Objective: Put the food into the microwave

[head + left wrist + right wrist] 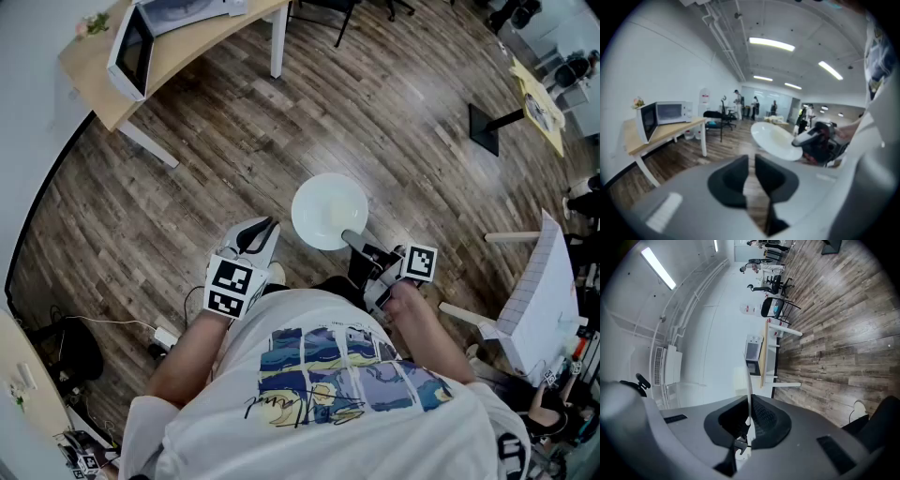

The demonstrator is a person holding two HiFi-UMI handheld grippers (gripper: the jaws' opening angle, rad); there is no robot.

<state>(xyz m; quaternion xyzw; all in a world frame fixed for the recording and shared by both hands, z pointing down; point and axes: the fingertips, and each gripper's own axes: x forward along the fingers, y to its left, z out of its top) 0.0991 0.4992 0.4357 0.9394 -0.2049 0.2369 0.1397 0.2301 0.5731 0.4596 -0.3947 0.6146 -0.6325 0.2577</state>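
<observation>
A white plate (328, 211) hangs level above the wood floor, with my right gripper (352, 240) shut on its near rim. The right gripper view shows the plate (749, 380) edge-on between the pads of the right gripper (749, 420). In the left gripper view the plate (774, 139) and the right gripper (806, 138) sit to the right. No food shows on the plate. My left gripper (262, 234) hovers left of the plate, with the jaws of the left gripper (751, 174) nearly together and nothing between them. The microwave (131, 45) stands on a wooden table (183, 58) far left, with its door open.
A black stand base (487, 127) lies on the floor at the upper right. A white board (542, 300) on a wooden frame stands close at the right. A cable and plug (155, 333) lie on the floor at the left. Office chairs (717, 117) stand beyond the table.
</observation>
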